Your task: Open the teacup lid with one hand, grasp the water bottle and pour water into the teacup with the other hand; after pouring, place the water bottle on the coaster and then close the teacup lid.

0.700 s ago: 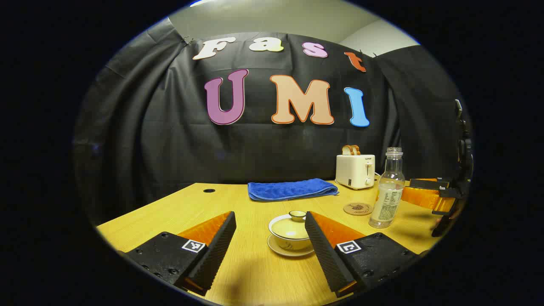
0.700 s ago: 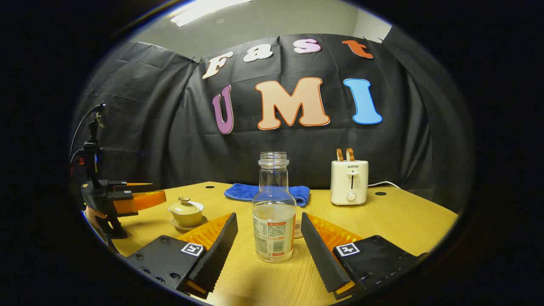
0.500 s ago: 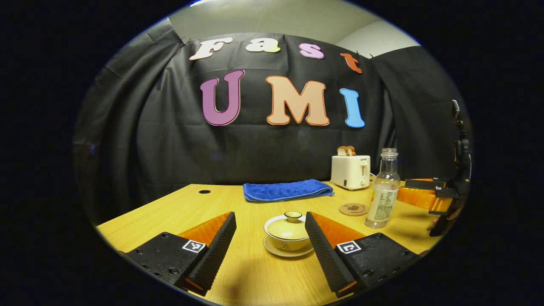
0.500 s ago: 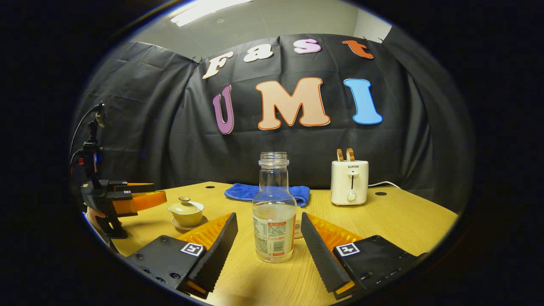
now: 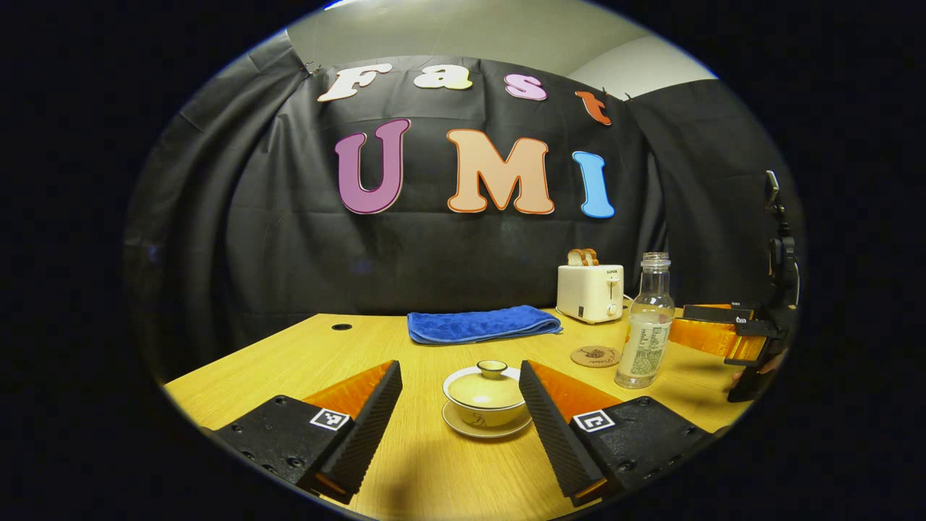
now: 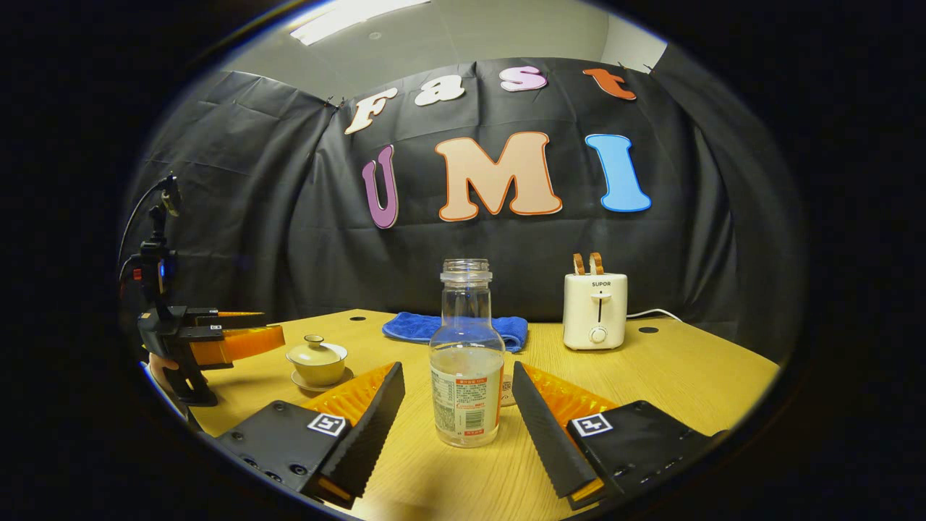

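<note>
Step in hand: approach, nothing grasped yet. Left hand-held gripper [image 5: 460,405] fingers apart, teacup [image 5: 485,399] with lid [image 5: 491,377] on just ahead between them. Right hand-held gripper [image 6: 457,412] fingers apart either side of water bottle [image 6: 466,362], not touching. Coaster [image 5: 595,356] just beside water bottle, on teacup side. Next, I judge: left goes down on lid knob, right closes on water bottle

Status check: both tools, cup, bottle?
Left tool open, flanking lidded teacup. Right tool open, flanking water bottle, no contact. Coaster bare. Nothing blocking.

The left gripper [image 5: 460,373] is swinging slightly, so in its view the teacup [image 5: 485,398] and water bottle [image 5: 645,322] are sliding leftward.
</note>
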Demonstrator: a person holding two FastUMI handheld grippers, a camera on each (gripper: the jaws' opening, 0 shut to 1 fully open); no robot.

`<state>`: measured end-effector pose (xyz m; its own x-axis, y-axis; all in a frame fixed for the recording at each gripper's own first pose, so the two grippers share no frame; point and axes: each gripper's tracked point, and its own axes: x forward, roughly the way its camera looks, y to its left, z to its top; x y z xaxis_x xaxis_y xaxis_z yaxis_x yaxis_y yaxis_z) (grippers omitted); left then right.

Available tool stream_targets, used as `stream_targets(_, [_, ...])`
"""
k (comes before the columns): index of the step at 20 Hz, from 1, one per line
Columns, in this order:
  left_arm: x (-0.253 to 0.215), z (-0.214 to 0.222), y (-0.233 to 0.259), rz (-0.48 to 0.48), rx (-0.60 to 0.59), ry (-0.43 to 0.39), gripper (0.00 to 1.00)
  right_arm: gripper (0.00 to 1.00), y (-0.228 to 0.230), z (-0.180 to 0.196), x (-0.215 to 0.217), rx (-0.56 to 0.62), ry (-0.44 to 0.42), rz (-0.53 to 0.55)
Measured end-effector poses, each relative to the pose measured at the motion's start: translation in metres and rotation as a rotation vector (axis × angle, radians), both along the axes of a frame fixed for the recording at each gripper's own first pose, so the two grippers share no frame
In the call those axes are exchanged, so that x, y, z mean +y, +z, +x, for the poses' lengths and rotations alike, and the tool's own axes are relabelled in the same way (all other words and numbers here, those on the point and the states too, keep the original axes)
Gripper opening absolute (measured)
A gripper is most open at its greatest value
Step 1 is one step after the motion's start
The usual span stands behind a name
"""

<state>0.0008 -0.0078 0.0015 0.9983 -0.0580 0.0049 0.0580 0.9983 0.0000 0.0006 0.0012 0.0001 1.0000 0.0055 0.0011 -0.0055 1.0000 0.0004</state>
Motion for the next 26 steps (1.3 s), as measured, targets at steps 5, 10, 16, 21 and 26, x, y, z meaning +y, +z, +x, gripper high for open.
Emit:
stream_targets(5, [-0.001, 0.001, 0.001, 0.0, 0.0, -0.009, 0.96, 0.93, 0.001, 0.001, 0.001, 0.0, 0.0, 0.0])
stream_targets(10, [-0.01, 0.003, 0.002, 0.0, 0.001, -0.068, 0.96, 0.96, 0.0, 0.0, 0.0, -0.001, 0.0, 0.0])
stream_targets(16, [-0.02, 0.014, 0.001, 0.0, 0.006, -0.115, 0.94, 0.96, 0.001, 0.001, 0.0, -0.001, 0.0, 0.0])
stream_targets(21, [-0.025, 0.029, -0.003, 0.004, 0.022, -0.138, 0.83, 0.93, 0.001, 0.001, 0.0, -0.001, 0.0, 0.0])
stream_targets(26, [-0.034, 0.044, -0.015, 0.03, 0.105, -0.176, 0.75, 0.96, 0.0, 0.001, 0.0, -0.001, 0.001, 0.0])
